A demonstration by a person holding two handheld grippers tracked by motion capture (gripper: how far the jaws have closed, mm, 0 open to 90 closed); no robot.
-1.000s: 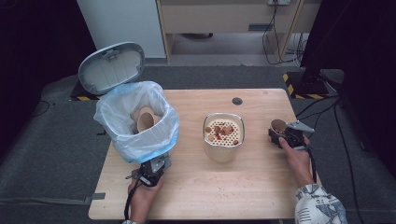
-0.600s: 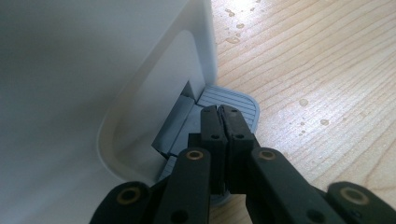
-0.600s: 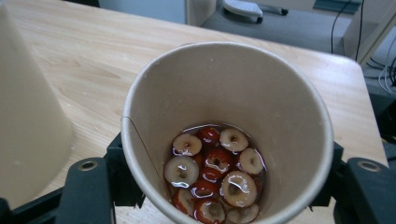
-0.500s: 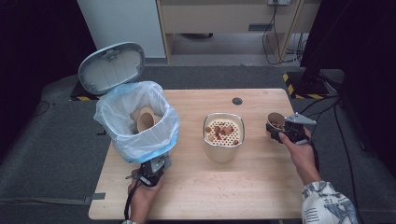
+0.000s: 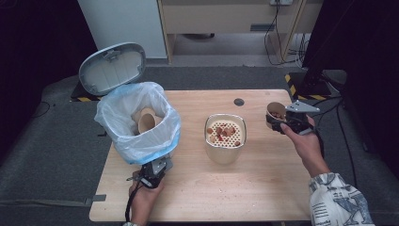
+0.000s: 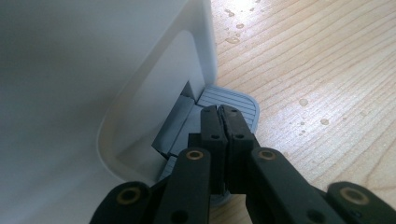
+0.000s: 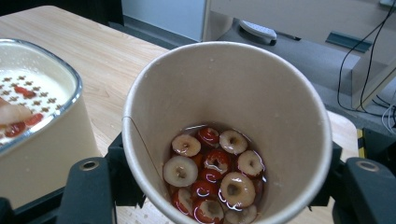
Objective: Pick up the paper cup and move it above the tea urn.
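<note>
A white pedal bin [image 5: 139, 123] lined with a pale blue bag stands at the table's left, its grey lid [image 5: 112, 67] raised. An empty paper cup [image 5: 147, 120] lies inside it. My left gripper [image 5: 154, 170] sits at the bin's near foot. In the left gripper view it [image 6: 219, 112] is shut, jaws together with their tips resting on the grey ribbed pedal [image 6: 236, 99]. My right gripper [image 5: 288, 120] is shut on a paper cup [image 5: 275, 112] at the table's right. That cup [image 7: 229, 116] holds wet red and white fruit slices [image 7: 215, 175].
A cream container [image 5: 225, 138] with a perforated strainer top [image 7: 25, 100] carrying a few red pieces stands mid-table, just left of the held cup. A small black disc [image 5: 239, 101] is set in the table's far side. Water drops [image 6: 306, 101] speckle the wood by the pedal.
My right gripper has carried the cup a little farther back and slightly left, toward the cream container. The left gripper stays on the pedal.
</note>
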